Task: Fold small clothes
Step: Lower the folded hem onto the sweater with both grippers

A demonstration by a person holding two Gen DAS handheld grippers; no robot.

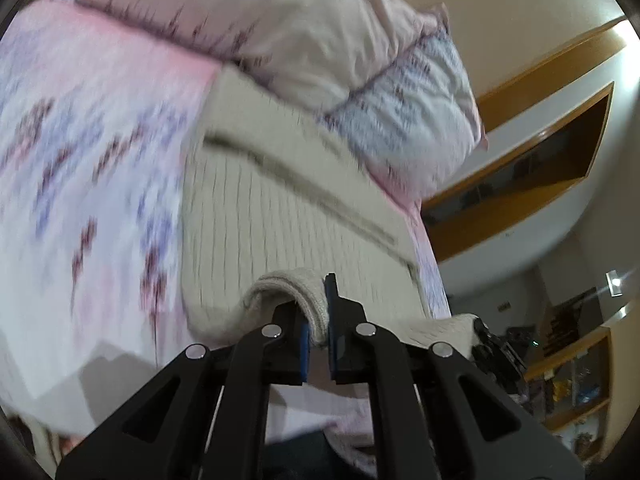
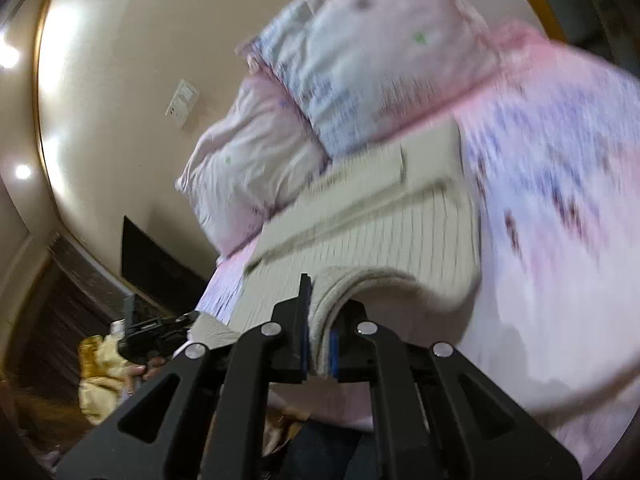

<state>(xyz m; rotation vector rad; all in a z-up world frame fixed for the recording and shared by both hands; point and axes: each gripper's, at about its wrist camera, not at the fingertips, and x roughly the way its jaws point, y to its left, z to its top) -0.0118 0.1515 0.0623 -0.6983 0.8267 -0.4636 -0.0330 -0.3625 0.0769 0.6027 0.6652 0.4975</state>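
Observation:
A cream ribbed knit garment [image 1: 280, 216] lies flat on the pink floral bedsheet [image 1: 80, 140]. Its near hem curls up off the bed into my left gripper [image 1: 318, 320], which is shut on that hem between the blue pads. In the right wrist view the same knit garment [image 2: 380, 224] stretches away from the camera. My right gripper [image 2: 320, 332] is shut on the other near corner of the hem, which arches up from the sheet [image 2: 560, 200]. The opposite gripper [image 2: 160, 332] shows at the lower left of that view, with fingers of a hand under it.
Pillows [image 1: 280, 28] are piled at the head of the bed, also pillows [image 2: 360, 60] against the beige wall with a switch panel [image 2: 182, 102]. Wooden shelving [image 1: 540, 152] stands to the right. A yellow cloth [image 2: 100, 372] lies low beside the bed.

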